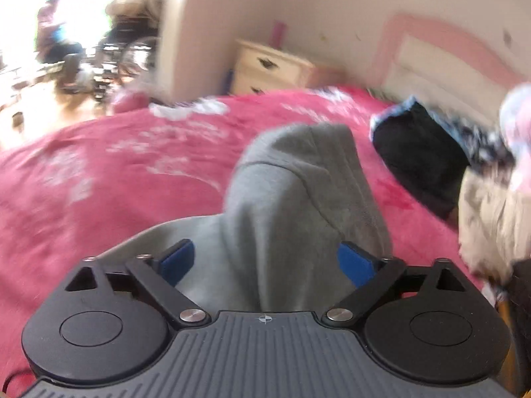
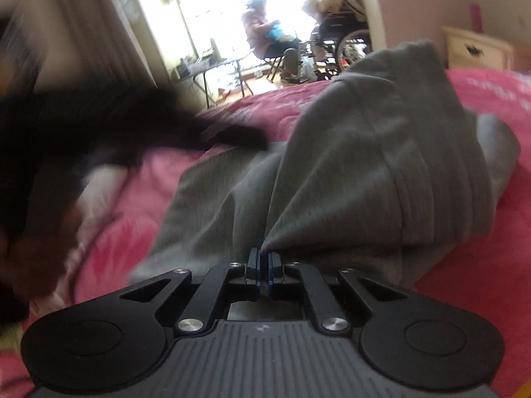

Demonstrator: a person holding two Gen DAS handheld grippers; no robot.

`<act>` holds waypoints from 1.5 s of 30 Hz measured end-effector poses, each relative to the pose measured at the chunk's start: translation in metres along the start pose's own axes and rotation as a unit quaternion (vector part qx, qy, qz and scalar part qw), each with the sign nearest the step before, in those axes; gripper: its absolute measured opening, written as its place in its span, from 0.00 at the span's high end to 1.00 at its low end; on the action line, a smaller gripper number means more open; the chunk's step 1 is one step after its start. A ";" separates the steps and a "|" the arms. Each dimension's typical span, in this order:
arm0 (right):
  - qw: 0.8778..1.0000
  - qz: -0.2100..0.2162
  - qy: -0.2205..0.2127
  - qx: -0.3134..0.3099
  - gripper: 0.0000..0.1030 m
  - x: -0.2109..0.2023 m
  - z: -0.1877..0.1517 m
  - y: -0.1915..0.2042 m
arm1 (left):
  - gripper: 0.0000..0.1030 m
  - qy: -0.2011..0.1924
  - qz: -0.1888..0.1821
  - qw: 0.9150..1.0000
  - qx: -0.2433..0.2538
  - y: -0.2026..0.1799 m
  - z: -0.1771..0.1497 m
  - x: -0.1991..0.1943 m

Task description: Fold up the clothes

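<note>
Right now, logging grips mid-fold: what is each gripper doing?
Left gripper: open, grey garment between its fingers, ungripped.
Right gripper: shut on the grey garment.

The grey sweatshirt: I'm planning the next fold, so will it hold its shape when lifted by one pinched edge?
Probably not. The grey sweatshirt drapes in soft folds from the right gripper, so it looks floppy. Its thick ribbed fabric suggests moderate weight, and it will likely sag on the pink bedspread.

Left tongs (image 1: 265, 260) apparently spread; right tongs (image 2: 264, 258) pinched.
</note>
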State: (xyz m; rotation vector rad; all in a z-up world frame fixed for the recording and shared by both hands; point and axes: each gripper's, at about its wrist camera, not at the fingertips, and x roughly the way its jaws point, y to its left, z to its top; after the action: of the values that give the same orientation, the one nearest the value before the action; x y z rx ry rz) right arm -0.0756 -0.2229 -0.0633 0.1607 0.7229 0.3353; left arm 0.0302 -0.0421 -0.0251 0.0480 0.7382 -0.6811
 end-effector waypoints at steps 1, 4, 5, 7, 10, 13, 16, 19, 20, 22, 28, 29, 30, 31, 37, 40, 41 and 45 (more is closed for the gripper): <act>1.000 -0.005 0.001 -0.008 0.96 -0.001 -0.002 0.003 | 0.08 0.013 0.007 1.000 0.005 -0.003 0.000 0.013; 1.000 0.001 0.006 0.004 0.96 -0.006 -0.003 -0.004 | 0.07 0.052 0.027 0.998 0.021 -0.010 0.001 0.052; 1.000 0.003 0.009 0.010 0.96 -0.010 -0.004 -0.006 | 0.07 0.051 0.023 0.998 0.013 -0.008 0.000 0.052; 1.000 0.006 0.013 0.011 0.95 -0.025 -0.008 -0.012 | 0.07 0.049 0.015 0.999 -0.003 -0.003 0.000 0.053; 0.999 0.011 0.003 0.044 0.95 -0.056 -0.009 -0.033 | 0.07 0.044 0.010 0.999 -0.012 0.005 -0.007 0.049; 0.996 -0.006 -0.035 0.086 0.93 -0.080 0.005 -0.065 | 0.07 0.042 0.007 0.999 -0.020 0.010 -0.015 0.046; 0.993 -0.047 -0.070 0.087 0.77 -0.083 0.032 -0.089 | 0.07 0.040 0.005 0.999 -0.022 0.011 -0.019 0.043; 0.992 -0.071 -0.091 0.057 0.45 -0.062 0.062 -0.103 | 0.07 0.042 0.004 0.999 -0.024 0.014 -0.023 0.042; 0.992 -0.076 -0.095 0.045 0.45 -0.052 0.069 -0.106 | 0.07 0.043 0.003 0.999 -0.024 0.015 -0.024 0.042; 0.991 -0.083 -0.095 0.044 0.45 -0.030 0.080 -0.114 | 0.07 0.043 0.000 0.999 -0.025 0.018 -0.026 0.042; 0.994 -0.023 -0.074 0.083 0.57 0.000 0.073 -0.128 | 0.06 0.041 0.000 0.999 -0.027 0.021 -0.033 0.039; 0.994 -0.024 -0.076 0.077 0.63 -0.003 0.069 -0.125 | 0.06 0.039 -0.001 0.999 -0.028 0.022 -0.034 0.037; 0.994 -0.023 -0.080 0.072 0.75 -0.009 0.064 -0.122 | 0.07 0.037 -0.002 0.999 -0.029 0.023 -0.036 0.035; 0.994 -0.019 -0.085 0.071 0.80 -0.016 0.060 -0.120 | 0.07 0.036 -0.005 0.999 -0.030 0.023 -0.037 0.031; 0.993 0.016 -0.101 0.062 0.90 -0.055 0.042 -0.095 | 0.09 0.000 -0.047 0.998 -0.038 0.029 -0.037 -0.012; 0.995 0.030 -0.092 0.023 0.90 -0.060 0.031 -0.065 | 0.08 -0.027 -0.084 0.995 -0.038 0.025 -0.031 -0.044; 0.995 0.034 -0.089 0.009 0.90 -0.060 0.027 -0.054 | 0.08 -0.035 -0.097 0.994 -0.037 0.023 -0.030 -0.053; 0.996 0.044 -0.071 -0.032 0.90 -0.053 0.014 -0.020 | 0.05 -0.049 -0.133 0.989 -0.034 0.009 -0.026 -0.072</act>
State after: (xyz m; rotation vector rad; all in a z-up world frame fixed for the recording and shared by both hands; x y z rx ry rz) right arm -0.0986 -0.2606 -0.0250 0.1552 0.5656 0.4269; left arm -0.0185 0.0120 -0.0004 -0.1481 0.6791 -0.9049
